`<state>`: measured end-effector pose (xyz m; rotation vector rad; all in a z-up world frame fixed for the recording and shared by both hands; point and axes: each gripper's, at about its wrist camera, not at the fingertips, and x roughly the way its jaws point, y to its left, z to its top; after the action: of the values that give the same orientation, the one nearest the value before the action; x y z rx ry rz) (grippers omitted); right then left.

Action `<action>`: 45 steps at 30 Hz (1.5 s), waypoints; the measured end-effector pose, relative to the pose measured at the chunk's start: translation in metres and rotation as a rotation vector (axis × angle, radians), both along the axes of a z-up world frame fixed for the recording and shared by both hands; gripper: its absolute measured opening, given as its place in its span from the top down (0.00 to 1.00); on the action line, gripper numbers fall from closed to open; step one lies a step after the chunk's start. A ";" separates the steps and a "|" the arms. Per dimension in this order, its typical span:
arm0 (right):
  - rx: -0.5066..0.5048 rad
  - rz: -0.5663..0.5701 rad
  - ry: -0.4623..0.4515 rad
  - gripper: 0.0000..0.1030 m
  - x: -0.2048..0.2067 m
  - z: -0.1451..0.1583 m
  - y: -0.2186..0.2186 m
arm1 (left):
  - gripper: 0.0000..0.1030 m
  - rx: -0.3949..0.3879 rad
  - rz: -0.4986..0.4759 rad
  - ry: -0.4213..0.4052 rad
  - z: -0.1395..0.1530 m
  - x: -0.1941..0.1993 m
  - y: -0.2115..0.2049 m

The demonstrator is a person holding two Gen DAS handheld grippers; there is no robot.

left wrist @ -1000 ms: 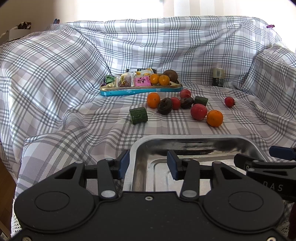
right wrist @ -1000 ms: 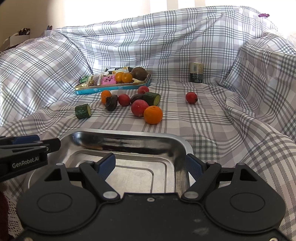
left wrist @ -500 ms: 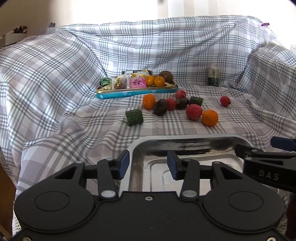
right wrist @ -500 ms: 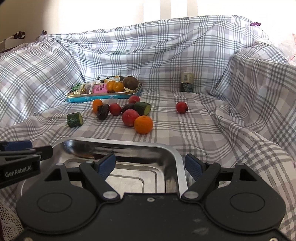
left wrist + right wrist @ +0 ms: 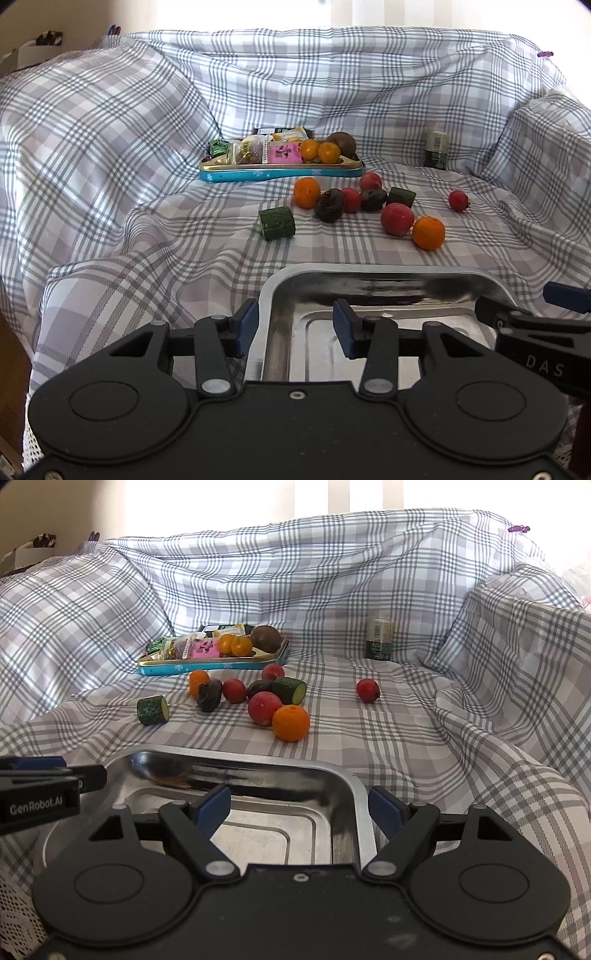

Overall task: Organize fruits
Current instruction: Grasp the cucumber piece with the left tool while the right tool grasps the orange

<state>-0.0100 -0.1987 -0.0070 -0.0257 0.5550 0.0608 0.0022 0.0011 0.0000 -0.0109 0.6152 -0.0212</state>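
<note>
An empty steel tray (image 5: 373, 275) (image 5: 258, 762) lies on the plaid-covered sofa seat right in front of both grippers. My left gripper (image 5: 293, 326) is open, its jaws straddling the tray's left rim. My right gripper (image 5: 299, 808) is open, its jaws straddling the tray's right rim. Beyond the tray lie loose fruits: an orange (image 5: 428, 232) (image 5: 291, 723), a red apple (image 5: 397, 219) (image 5: 264, 708), a second orange (image 5: 307, 192), dark fruits (image 5: 330, 205), a lone red fruit (image 5: 458, 200) (image 5: 368, 690) and cucumber pieces (image 5: 277, 223) (image 5: 152, 710).
A blue tin tray (image 5: 280, 171) (image 5: 212, 664) at the back holds snack packets, two oranges and a brown fruit. A small dark can (image 5: 436, 149) (image 5: 379, 638) stands at the back right. Sofa cushions rise left, right and behind.
Both grippers have shifted slightly, and the scene has moved in both views. The jaws stay open around the tray's rims. The fruits have not moved.
</note>
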 end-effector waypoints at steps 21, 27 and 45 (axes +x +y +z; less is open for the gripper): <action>0.022 0.068 0.082 0.21 0.009 0.008 -0.001 | 0.50 0.011 0.029 0.065 0.008 0.011 0.006; 0.042 0.073 0.128 0.26 0.036 0.013 -0.003 | 0.50 0.018 0.029 0.067 0.020 0.030 0.011; 0.019 0.100 0.150 0.41 0.147 0.015 -0.003 | 0.50 0.106 -0.033 0.089 0.017 0.135 0.007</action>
<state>0.1368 -0.2015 0.0083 -0.0307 0.7031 0.1667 0.1377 0.0076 0.0169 0.1016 0.7047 -0.0201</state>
